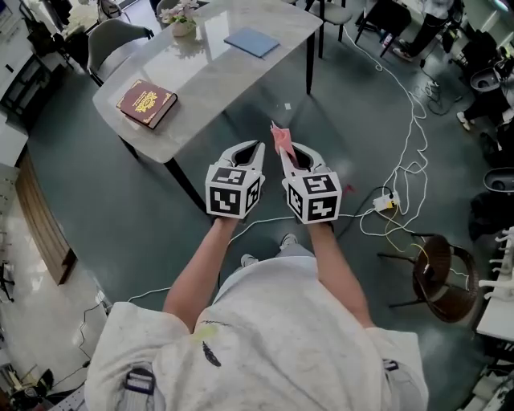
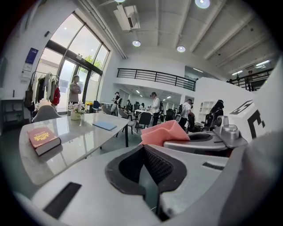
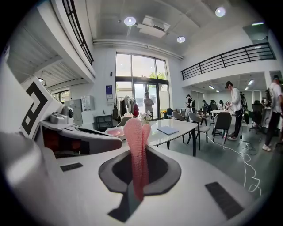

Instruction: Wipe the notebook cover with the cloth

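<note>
A dark red notebook with a gold emblem lies near the front end of the white table; it also shows in the left gripper view. A thin blue notebook lies further along the table. Both grippers hang over the floor, short of the table. My right gripper is shut on a pink cloth, which stands up between its jaws. My left gripper is shut with nothing in it.
A vase of flowers stands at the table's far side, with a grey chair behind it. White cables and a power strip trail over the floor at right, near a round stool. Several people stand far back.
</note>
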Motion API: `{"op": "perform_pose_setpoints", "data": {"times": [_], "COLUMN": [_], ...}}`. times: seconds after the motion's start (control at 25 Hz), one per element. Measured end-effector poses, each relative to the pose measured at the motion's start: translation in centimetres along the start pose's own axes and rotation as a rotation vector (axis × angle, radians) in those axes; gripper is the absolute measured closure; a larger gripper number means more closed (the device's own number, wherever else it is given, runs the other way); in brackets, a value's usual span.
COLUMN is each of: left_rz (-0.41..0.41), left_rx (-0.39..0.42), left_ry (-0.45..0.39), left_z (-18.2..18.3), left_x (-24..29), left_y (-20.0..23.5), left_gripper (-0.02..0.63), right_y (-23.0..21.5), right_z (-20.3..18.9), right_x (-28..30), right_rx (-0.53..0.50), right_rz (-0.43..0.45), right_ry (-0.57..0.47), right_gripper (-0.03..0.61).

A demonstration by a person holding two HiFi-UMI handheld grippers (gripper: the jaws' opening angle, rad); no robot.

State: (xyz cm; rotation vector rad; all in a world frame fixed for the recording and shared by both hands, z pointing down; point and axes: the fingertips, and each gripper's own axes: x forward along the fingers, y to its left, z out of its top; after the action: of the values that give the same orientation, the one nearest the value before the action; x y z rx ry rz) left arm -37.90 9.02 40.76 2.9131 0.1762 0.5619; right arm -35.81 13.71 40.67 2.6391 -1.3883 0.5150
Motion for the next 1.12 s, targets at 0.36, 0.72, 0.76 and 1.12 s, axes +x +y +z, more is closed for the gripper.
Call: {"op": "perform_pose_setpoints", "data": {"times": [0.36,0.72,0.76,1.12], "left_rz": [0.017,0.071,0.078,0.14], "left_rx": [0.008,0.026,0.024,-0.01], "left_ry": [0.01,0.038,0.038,0.081], "left_z": [1.1,5.4,6.1,8.9], "left_x": [3.9,13.5,14.6,23.8], "left_y": [1.8,3.3,3.3,3.7], "left_gripper": [0.607,0.607,0.607,0.607], "right_y": [-3.0,-11.0,-11.9,-20.3], "right_z": [0.4,3.1,3.4,4.6], "right_x": [3.7,10.4,11.1,16.2], "right_rx": [0.016,0.051,0.053,0.072], "right_rz": [0.014,0.085,0.096,0.183], "right_ry": [-0.009,-0.018,-0.017,0.013], "right_gripper": [0.563,0.563,0.563,0.563]}}
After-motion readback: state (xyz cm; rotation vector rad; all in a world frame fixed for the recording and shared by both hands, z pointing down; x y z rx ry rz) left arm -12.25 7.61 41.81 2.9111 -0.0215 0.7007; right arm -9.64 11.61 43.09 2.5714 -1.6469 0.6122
